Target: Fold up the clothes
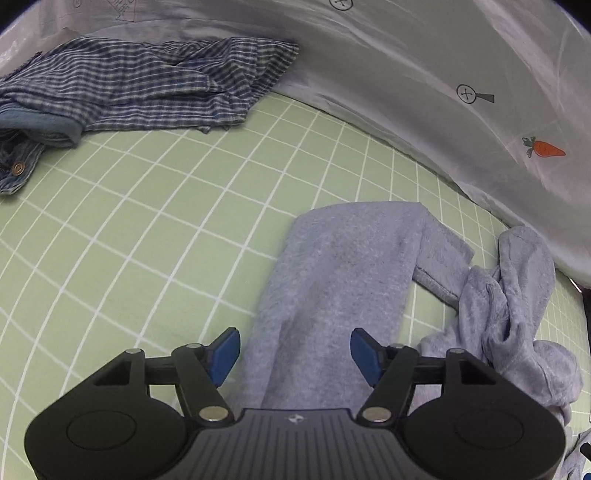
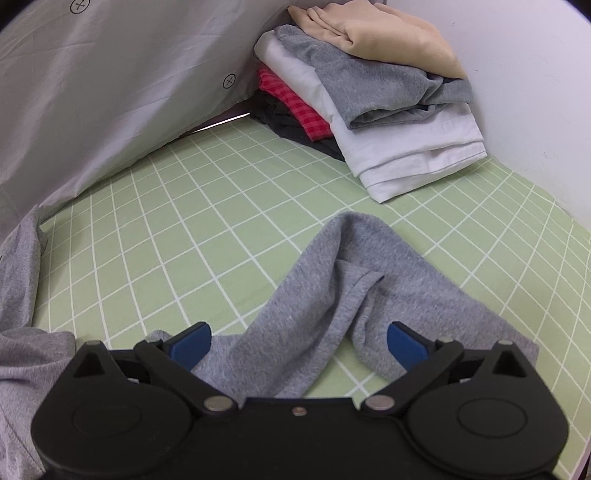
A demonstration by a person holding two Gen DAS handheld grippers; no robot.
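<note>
Green grid sheet (image 1: 147,229) — broad bare stretch between checked shirt (image 1: 140,88) and grey garment (image 1: 340,280). White draped cloth (image 1: 424,74) walls the far edge. Right-wrist view — folded stack (image 2: 369,96) fills the far corner against the wall (image 2: 535,92).

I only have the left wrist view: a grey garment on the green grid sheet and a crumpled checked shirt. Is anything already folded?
Observer: Yes. The right wrist view shows a folded stack against the white wall.
Operator: What is on top?
Observer: A beige piece, then a grey one and a white one.
Operator: Is the right tool holding cloth?
Observer: No. The right tool is open, with part of the grey garment lying between its pads.
</note>
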